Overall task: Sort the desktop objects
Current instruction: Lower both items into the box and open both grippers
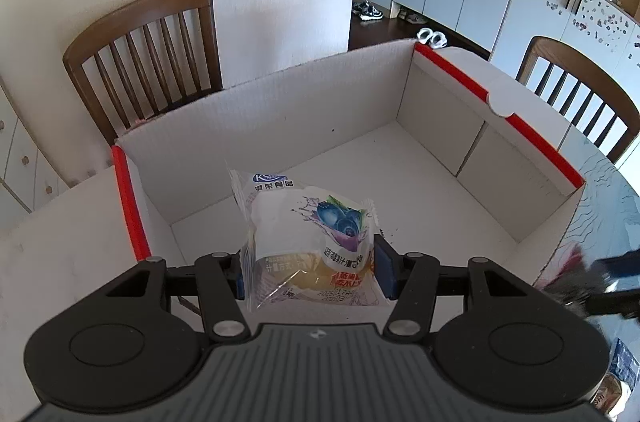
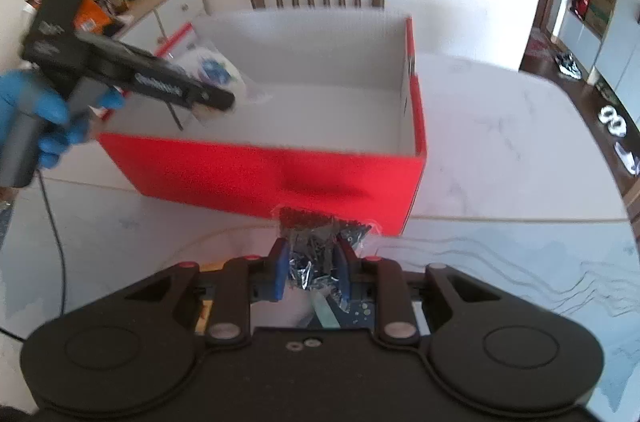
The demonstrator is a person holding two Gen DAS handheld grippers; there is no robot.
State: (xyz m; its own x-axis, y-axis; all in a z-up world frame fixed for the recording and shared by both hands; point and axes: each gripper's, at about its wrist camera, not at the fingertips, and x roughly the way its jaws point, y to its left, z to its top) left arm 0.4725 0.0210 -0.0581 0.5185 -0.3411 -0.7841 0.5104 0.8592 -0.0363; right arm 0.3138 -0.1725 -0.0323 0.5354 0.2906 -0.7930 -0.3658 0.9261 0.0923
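Nearest the left wrist camera, the left tongs (image 1: 308, 272) are clamped on one clear cake pack (image 1: 310, 240), blue pads pressing its two sides. The pack hangs over the open box (image 1: 280, 126), above the near part of its white floor. Its print shows blueberries, a blue logo with Chinese characters beneath at 11 o'clock, more Chinese text lower down, a red-and-yellow badge, and a date line too small to read surely.

In the right wrist view, the right tongs (image 2: 310, 268) are closed on one crinkled silver-and-dark packet (image 2: 316, 242), held just in front of the box's (image 2: 260, 174) red wall, above the marble bench (image 2: 500, 150). Any writing on the packet is blurred. At 10 o'clock the left tongs (image 2: 218, 100) show, held by a blue-gloved hand (image 2: 44, 118), with the cake pack (image 2: 216, 70) over the box.

One box, two packs gripped, and two wooden chairs (image 1: 148, 58) beyond the bench at 11 and 2 o'clock in the left view.
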